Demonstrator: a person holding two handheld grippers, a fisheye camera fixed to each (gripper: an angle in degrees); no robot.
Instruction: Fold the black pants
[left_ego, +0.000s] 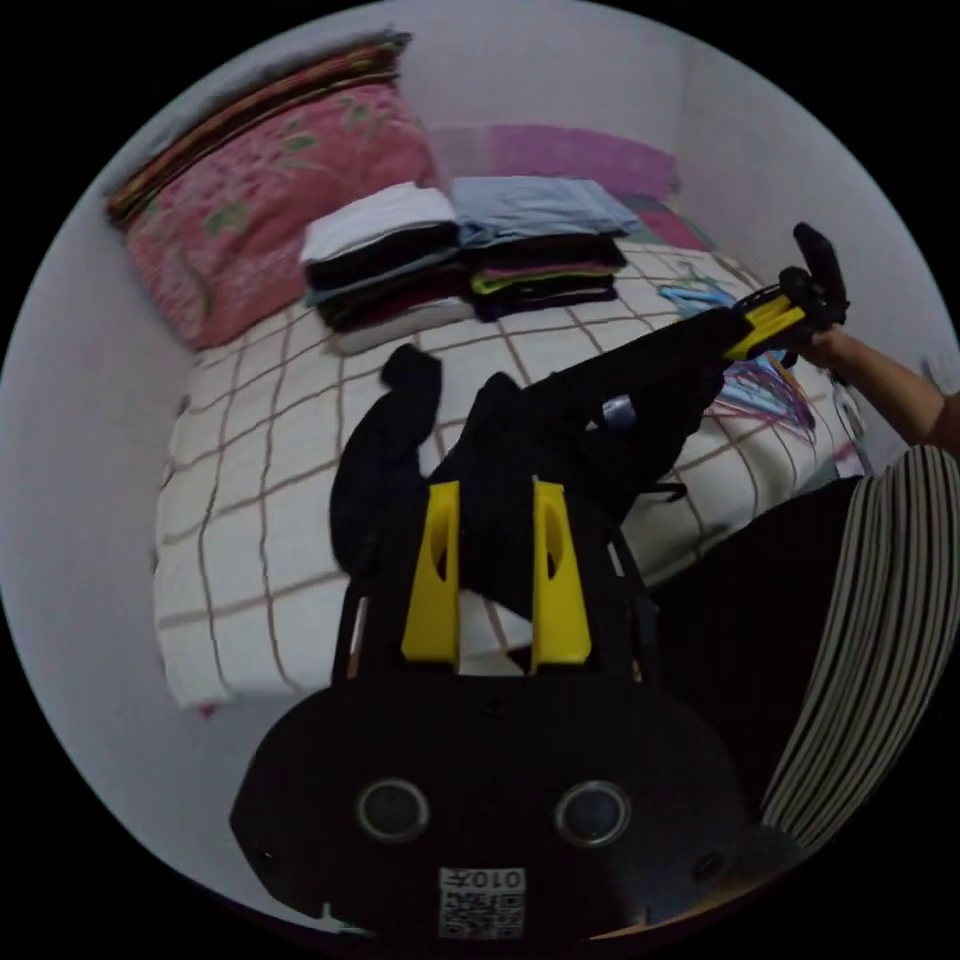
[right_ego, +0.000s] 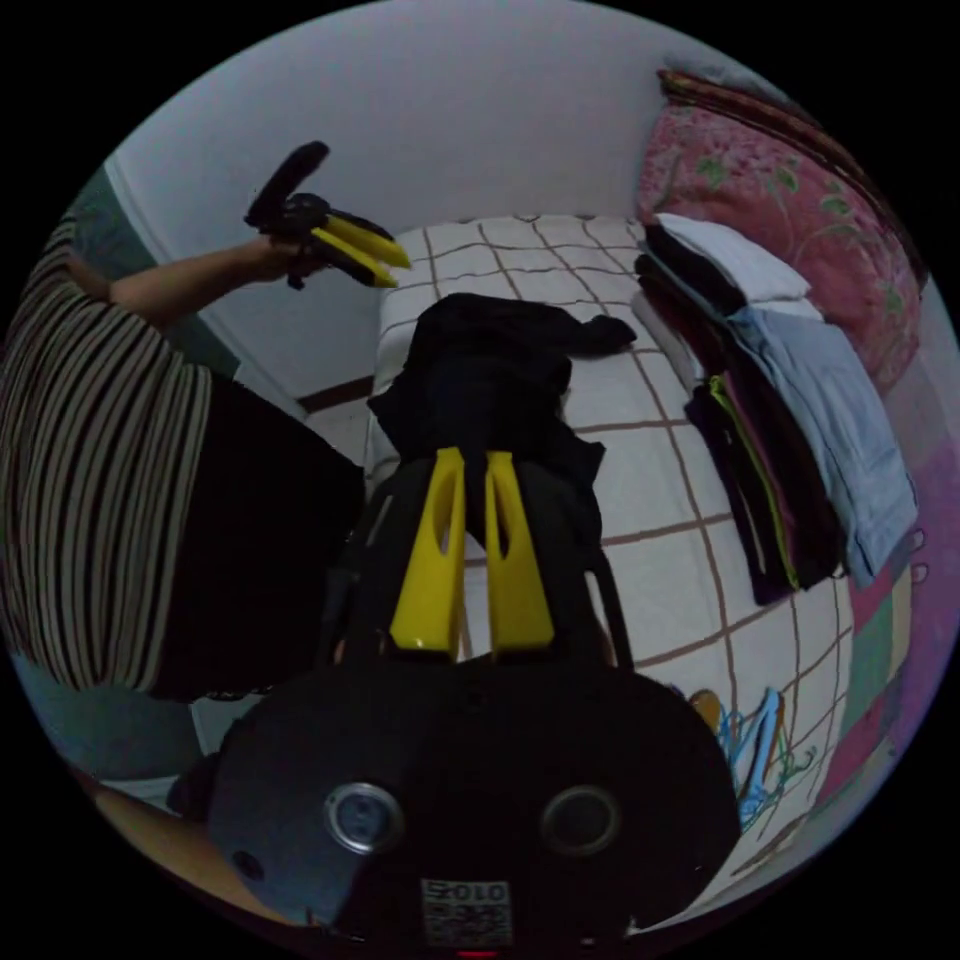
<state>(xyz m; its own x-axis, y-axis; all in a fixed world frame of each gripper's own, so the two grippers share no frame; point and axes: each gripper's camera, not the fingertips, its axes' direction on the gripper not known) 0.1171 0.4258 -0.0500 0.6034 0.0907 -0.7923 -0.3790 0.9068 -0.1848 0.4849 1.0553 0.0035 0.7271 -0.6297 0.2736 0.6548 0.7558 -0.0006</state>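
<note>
Left gripper view: the left tongs (left_ego: 495, 500) are seen with black cloth of the pants (left_ego: 560, 420) between the jaws, apparently gripped, and the right tongs (left_ego: 775, 320) are seen clamped on the far end of the same garment. The pants are held stretched between both tongs above the bed (left_ego: 250, 520), with one leg (left_ego: 385, 440) trailing down onto the checked cover. In the right gripper view the right tongs (right_ego: 475, 470) are nearly closed on the pants (right_ego: 490, 370); the left tongs (right_ego: 365, 250) appear there against the wall. A slip could be judged likely if the thin pinch loosens under tension, and the trailing leg could bunch or twist, spoiling the fold. Folded stacks (left_ego: 460, 250) lie near enough to be snagged.
</note>
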